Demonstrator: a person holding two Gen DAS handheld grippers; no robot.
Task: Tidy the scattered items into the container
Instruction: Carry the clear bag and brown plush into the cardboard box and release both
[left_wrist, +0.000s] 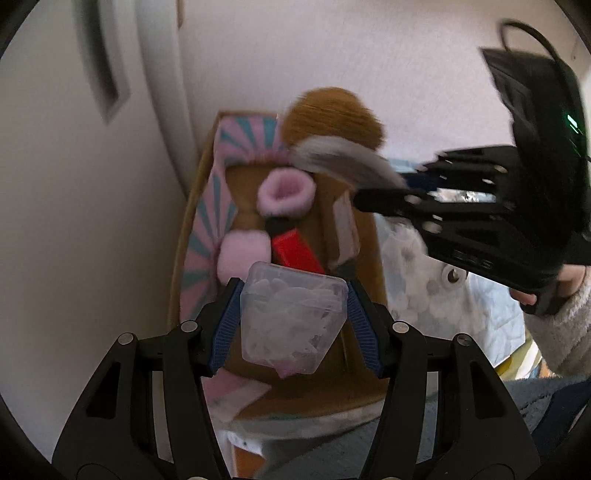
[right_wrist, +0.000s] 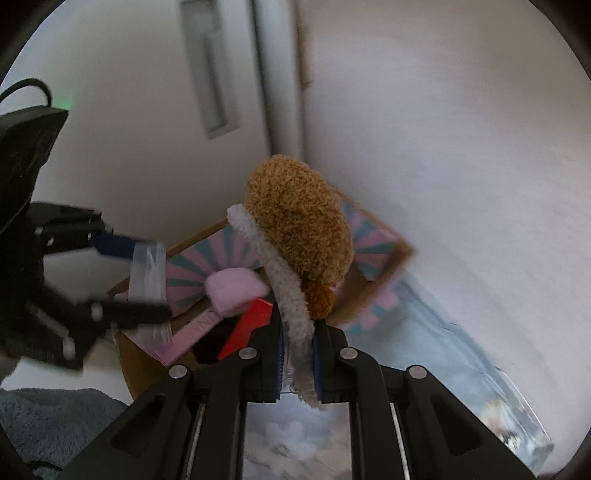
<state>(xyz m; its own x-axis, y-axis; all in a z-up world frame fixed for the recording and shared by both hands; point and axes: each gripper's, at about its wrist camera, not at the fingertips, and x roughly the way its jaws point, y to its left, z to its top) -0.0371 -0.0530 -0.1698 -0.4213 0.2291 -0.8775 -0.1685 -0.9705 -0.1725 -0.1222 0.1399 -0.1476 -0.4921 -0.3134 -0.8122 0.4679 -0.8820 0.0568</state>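
Observation:
My left gripper (left_wrist: 294, 288) is shut on a clear plastic box (left_wrist: 291, 317) of small white pieces, held over an open cardboard box (left_wrist: 207, 221) with pink-and-teal striped flaps. Inside it lie a pink fluffy roll (left_wrist: 286, 194), a second pink fluffy piece (left_wrist: 242, 258) and a red carton (left_wrist: 295, 251). My right gripper (right_wrist: 300, 325) is shut on the white fluffy edge of a brown plush toy (right_wrist: 299, 229), hanging over the cardboard box (right_wrist: 376, 254). The left wrist view has the right gripper (left_wrist: 388, 186) and plush toy (left_wrist: 332, 118) at the box's far right. The left gripper (right_wrist: 149, 280) with the clear box (right_wrist: 147, 273) appears left.
The cardboard box stands in a corner against a white wall (right_wrist: 461, 147) and a white door (left_wrist: 92, 184). Pale blue patterned bedding (right_wrist: 424, 332) lies to its right. A grey fluffy blanket (right_wrist: 55, 417) lies near the front. A hand in a fleece sleeve (left_wrist: 561, 325) holds the right gripper.

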